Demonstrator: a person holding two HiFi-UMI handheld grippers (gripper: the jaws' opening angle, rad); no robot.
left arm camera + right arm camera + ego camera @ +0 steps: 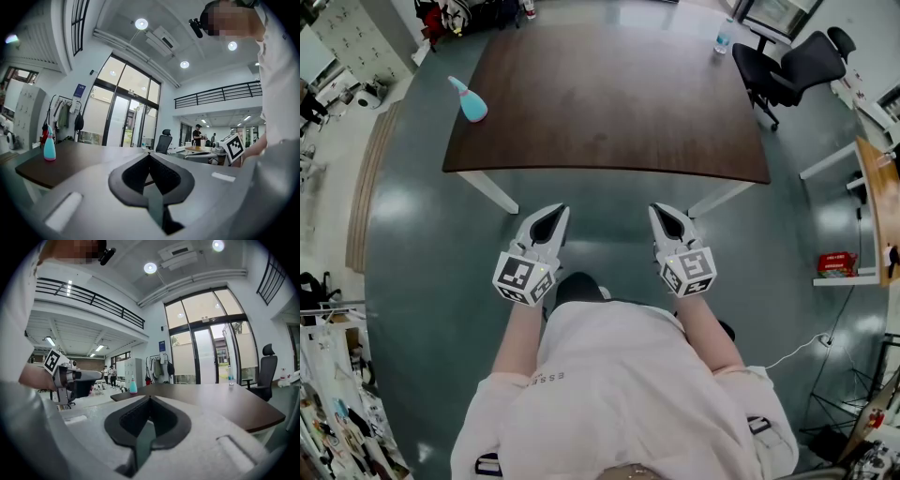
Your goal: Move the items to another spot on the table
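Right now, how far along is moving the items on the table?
Nothing looks done yet. Nothing is in hand: the left hand-held gripper and right hand-held gripper are shut, empty, short of the table. Left: the teal bottle at the left corner and the small water bottle at the far right edge.

bright, even light from ceiling lamps [141,23] and tall windows [206,341]; heavy fisheye bending at edges; near gripper bodies blurred

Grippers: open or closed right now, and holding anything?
Left gripper: closed, holding nothing.
Right gripper: closed, holding nothing.
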